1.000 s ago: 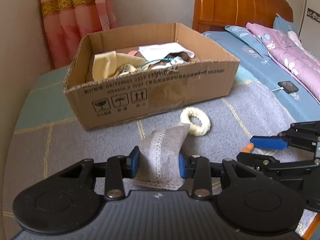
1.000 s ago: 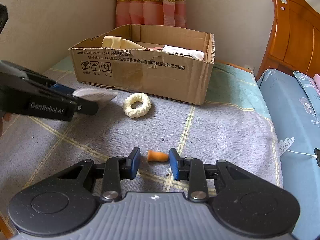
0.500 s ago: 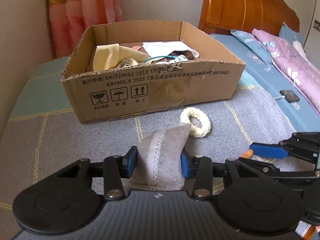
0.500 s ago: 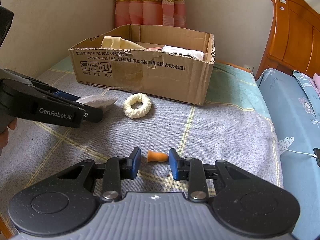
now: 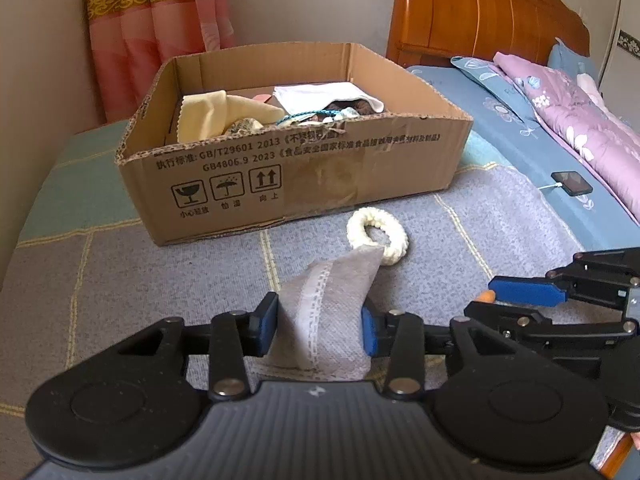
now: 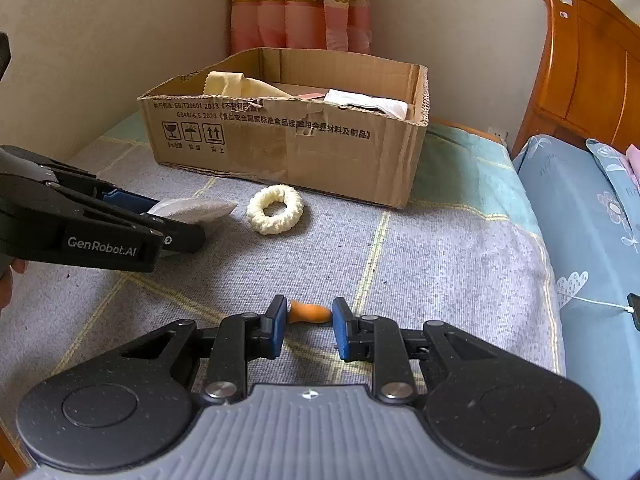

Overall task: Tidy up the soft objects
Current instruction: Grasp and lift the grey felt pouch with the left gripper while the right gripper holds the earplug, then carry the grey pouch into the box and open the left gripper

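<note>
Two grippers are at work over the grey bedspread (image 6: 460, 264), each on its own soft thing. The left gripper (image 5: 318, 322) is clamped on a grey cloth pouch (image 5: 332, 312), its blue pads pressing the sides and the pouch's tip lifting toward the cream knitted ring (image 6: 275, 214) that lies just in front of the cardboard box (image 5: 320, 168). The right gripper (image 6: 310, 322) has just been closing on a small orange earplug (image 6: 310, 313), which lies on the bedspread between the pads; they look to touch both its ends, so I take it as gripped. To do this well, I'd say squeeze the earplug gently, since it could squirt out sideways, lift straight up, and carry both pieces over the box's near wall before letting go among the cloths already inside.
</note>
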`<state>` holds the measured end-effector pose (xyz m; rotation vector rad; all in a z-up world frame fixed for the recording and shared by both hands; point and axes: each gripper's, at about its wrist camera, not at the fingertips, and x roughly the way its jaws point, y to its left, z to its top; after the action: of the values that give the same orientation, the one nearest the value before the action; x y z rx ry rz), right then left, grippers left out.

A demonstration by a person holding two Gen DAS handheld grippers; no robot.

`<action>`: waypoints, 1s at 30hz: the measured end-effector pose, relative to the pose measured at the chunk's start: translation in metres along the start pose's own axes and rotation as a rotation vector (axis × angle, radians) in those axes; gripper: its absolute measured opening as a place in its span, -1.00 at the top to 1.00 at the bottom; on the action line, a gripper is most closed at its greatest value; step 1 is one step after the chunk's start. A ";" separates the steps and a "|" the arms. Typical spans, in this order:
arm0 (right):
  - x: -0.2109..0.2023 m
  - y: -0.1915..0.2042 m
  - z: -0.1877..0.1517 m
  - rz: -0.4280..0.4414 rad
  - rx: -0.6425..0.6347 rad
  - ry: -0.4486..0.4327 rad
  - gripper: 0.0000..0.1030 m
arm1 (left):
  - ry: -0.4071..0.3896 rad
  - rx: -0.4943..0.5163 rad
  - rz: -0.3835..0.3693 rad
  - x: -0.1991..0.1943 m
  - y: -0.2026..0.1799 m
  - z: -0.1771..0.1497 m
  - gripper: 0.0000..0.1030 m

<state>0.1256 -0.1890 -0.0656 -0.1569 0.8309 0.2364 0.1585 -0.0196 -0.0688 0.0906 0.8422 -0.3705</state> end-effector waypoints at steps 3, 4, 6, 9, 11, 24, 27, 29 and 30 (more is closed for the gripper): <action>0.001 0.000 0.000 0.000 0.002 -0.001 0.44 | 0.003 0.001 -0.005 -0.001 0.000 0.000 0.25; 0.001 0.000 0.000 -0.001 0.001 0.000 0.44 | 0.001 0.003 -0.002 -0.001 0.000 0.000 0.28; 0.001 0.001 0.000 -0.008 -0.003 -0.002 0.46 | -0.003 0.010 0.002 -0.003 -0.001 0.000 0.30; -0.001 0.001 0.001 -0.004 -0.003 -0.005 0.49 | -0.013 0.018 0.004 -0.008 -0.002 0.000 0.31; -0.003 0.000 0.002 -0.002 -0.005 -0.010 0.49 | -0.019 0.025 0.005 -0.012 -0.002 0.001 0.32; -0.029 -0.002 0.015 0.016 -0.078 -0.069 0.49 | -0.125 0.135 0.012 -0.061 -0.004 0.040 0.32; -0.036 -0.005 0.020 0.026 -0.091 -0.091 0.49 | -0.160 0.160 0.022 -0.063 0.000 0.064 0.32; -0.039 -0.007 0.023 0.034 -0.091 -0.103 0.49 | -0.185 0.177 0.041 -0.059 0.004 0.082 0.32; -0.041 -0.008 0.025 0.037 -0.092 -0.107 0.49 | -0.194 0.183 0.054 -0.055 0.006 0.093 0.32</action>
<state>0.1189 -0.1967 -0.0185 -0.2136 0.7171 0.3155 0.1933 -0.0192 0.0339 0.2433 0.6124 -0.3981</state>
